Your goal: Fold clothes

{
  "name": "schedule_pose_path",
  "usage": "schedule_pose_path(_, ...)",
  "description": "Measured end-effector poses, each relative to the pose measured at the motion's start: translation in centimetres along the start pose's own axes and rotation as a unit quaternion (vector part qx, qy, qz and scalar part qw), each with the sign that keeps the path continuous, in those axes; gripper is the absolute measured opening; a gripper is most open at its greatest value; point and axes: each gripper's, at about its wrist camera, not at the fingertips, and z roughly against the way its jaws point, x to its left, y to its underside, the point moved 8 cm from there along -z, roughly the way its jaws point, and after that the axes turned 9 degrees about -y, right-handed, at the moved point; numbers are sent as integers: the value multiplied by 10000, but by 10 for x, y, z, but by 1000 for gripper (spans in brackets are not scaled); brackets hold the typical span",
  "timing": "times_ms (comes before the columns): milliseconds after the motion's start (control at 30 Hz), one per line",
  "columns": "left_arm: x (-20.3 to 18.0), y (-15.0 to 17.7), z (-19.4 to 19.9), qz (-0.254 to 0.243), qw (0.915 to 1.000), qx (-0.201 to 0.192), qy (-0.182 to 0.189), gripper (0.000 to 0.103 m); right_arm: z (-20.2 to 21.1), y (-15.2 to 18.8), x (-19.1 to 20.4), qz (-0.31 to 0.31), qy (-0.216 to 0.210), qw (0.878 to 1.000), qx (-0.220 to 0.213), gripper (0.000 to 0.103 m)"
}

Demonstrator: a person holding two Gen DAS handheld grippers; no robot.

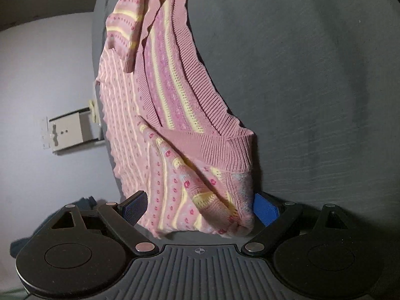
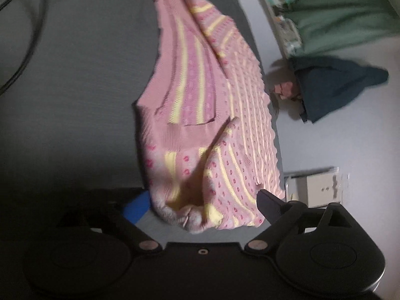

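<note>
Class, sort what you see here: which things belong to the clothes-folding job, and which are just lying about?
Belonging to the job:
pink knitted sweater
left hand-held gripper
right hand-held gripper
grey surface beneath it

Just lying about:
dark blue garment
green cloth
white box
black cable

Grey surface under pink knit sweater

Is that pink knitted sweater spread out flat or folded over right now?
Folded over, loosely. The sweater lies doubled along its length on the grey surface, a sleeve across the body; each gripper straddles a bunched end.
</note>
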Motion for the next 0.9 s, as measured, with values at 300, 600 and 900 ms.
schedule_pose_path(300, -19, -4, 0, -835, 9965, -14, 20, 91, -11, -13, -3, 31, -38, 10000, 29, 93)
schedule_pose_path(600, 10, -16, -8, 376, 9992, 71, -125, 95, -9, -30, -2, -436, 92, 9987, -240, 94)
schedule_pose_path(900, 2, -2, -21, 121, 9992, 291, -253, 95, -24, -2, -17, -336, 408, 9980, 343, 96)
